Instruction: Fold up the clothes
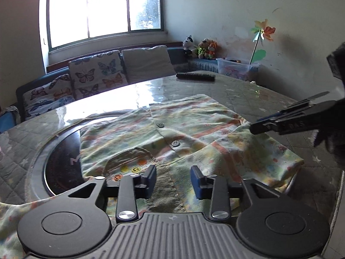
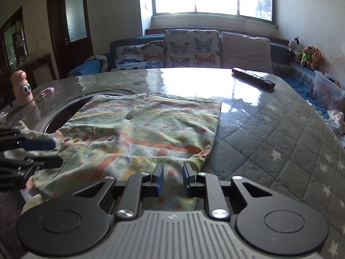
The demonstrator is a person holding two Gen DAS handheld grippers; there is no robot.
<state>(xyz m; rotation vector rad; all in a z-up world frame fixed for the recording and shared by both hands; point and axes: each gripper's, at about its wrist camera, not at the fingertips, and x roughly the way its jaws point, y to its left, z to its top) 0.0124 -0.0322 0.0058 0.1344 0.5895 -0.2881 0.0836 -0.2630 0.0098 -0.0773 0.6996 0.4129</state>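
A small pale green shirt (image 1: 189,129) with orange stripes and dark buttons lies flat on the table, its collar end nearest me; it also shows in the right wrist view (image 2: 151,127). My left gripper (image 1: 173,180) is open, its jaws apart just above the collar area. My right gripper (image 2: 172,180) is open with a narrower gap, over the shirt's near right sleeve edge. The right gripper also shows in the left wrist view (image 1: 280,123) over that sleeve. The left gripper shows in the right wrist view (image 2: 43,153) at the shirt's left.
The table (image 2: 269,129) has a grey quilted cover under glossy plastic and a round dark inset (image 1: 62,161) under the shirt's left side. A black remote (image 1: 195,76) lies at the far side. A pink toy figure (image 2: 21,88) stands far left. A sofa with cushions is behind.
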